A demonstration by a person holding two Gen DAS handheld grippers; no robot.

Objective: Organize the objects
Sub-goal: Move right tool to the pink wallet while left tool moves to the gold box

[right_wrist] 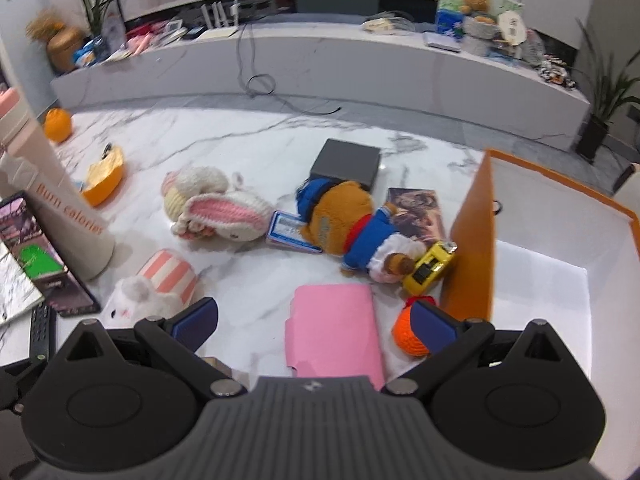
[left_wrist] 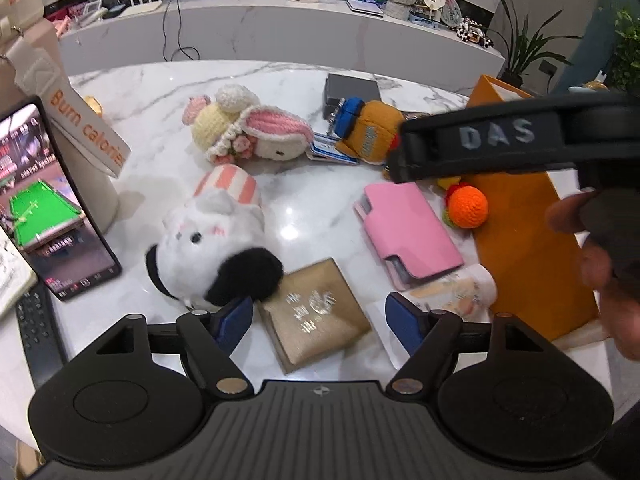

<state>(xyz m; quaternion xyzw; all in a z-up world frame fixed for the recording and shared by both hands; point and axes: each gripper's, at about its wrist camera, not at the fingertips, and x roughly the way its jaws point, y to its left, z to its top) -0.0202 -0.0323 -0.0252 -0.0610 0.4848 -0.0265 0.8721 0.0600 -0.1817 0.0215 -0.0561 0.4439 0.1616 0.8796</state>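
Observation:
On the marble table (left_wrist: 304, 208) lie a white plush cat (left_wrist: 216, 236), a crochet bunny (left_wrist: 248, 128), a brown bear toy (right_wrist: 344, 220), a pink wallet (left_wrist: 408, 228), a tan booklet (left_wrist: 316, 316) and an orange crochet ball (left_wrist: 466, 206). My left gripper (left_wrist: 320, 320) is open, its fingers either side of the tan booklet, empty. My right gripper (right_wrist: 316, 320) is open and empty above the pink wallet (right_wrist: 332, 328), its right finger in front of the orange ball (right_wrist: 408, 332). The open orange box (right_wrist: 540, 260) stands at the right.
A tall cream bottle (left_wrist: 72, 148), a phone (left_wrist: 52, 204) and a remote (left_wrist: 36, 324) stand at the left. A dark grey box (right_wrist: 346, 162), a card (right_wrist: 288, 232), a yellow toy (right_wrist: 428, 268) and orange peel pieces (right_wrist: 104, 180) lie further back.

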